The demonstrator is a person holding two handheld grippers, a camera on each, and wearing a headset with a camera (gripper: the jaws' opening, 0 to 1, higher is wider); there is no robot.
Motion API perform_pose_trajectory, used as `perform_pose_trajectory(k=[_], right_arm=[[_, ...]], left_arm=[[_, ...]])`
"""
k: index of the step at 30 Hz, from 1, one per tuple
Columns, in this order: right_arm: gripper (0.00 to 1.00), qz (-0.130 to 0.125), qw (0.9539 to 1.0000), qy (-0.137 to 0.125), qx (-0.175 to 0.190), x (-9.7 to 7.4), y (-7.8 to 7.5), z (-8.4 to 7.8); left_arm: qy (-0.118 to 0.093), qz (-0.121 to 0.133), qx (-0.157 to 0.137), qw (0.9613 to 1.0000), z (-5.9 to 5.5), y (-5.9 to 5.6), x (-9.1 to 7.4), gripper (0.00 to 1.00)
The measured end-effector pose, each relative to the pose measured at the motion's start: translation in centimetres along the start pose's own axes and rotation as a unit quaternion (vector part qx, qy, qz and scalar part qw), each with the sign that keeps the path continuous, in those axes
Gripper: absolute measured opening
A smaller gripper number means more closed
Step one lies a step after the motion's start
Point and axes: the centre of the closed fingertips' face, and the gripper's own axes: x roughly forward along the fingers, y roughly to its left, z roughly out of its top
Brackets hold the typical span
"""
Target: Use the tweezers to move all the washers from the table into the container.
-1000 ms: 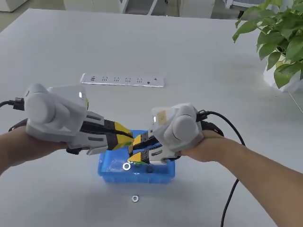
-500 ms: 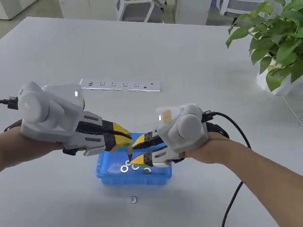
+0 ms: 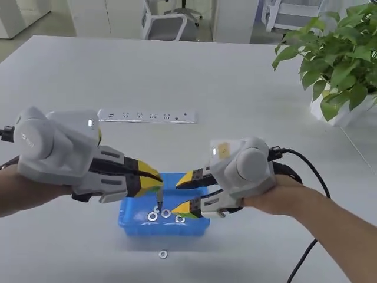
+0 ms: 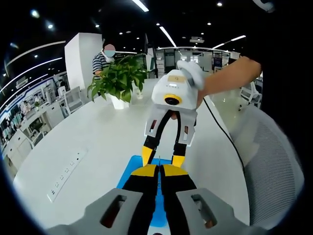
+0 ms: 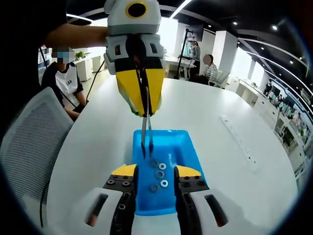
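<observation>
Over container (image 5: pixel 182 146), tweezers (image 5: pixel 146 126) hang, perhaps parted.

readable text: none | power strip (image 3: pixel 146 116) markings: too small to read

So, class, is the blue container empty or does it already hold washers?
Not empty. Several washers lie inside the blue container in the right gripper view; one more washer sits on the table outside it.

A white power strip (image 3: pixel 147 115) lies flat with its sockets facing up. Well apart from it, off to the right, a leafy green plant (image 3: pixel 333 59) stands in a white pot (image 3: pixel 337 112). Farther back stands an office chair (image 3: pixel 166 22).
</observation>
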Motion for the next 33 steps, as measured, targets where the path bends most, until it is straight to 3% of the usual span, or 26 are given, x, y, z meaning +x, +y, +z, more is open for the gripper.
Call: perform_pose_trajectory(k=[10, 23, 33], right_arm=[[0.34, -0.019, 0.9994, 0.015, 0.024, -1.7, 0.8, -1.3], [0.47, -0.048, 0.9956, 0.040, 0.070, -3.1, 1.6, -3.2], [0.52, -0.067, 0.9925, 0.041, 0.093, -3.5, 2.0, -3.7]], left_arm=[[0.002, -0.010, 0.002, 0.9999, 0.0, -1.4, -0.2, 0.06], [-0.006, -0.024, -0.001, 0.9997, -0.4, -2.6, 0.0, 0.06], [-0.012, -0.028, 0.004, 0.9995, -0.3, -2.9, -0.1, 0.06]])
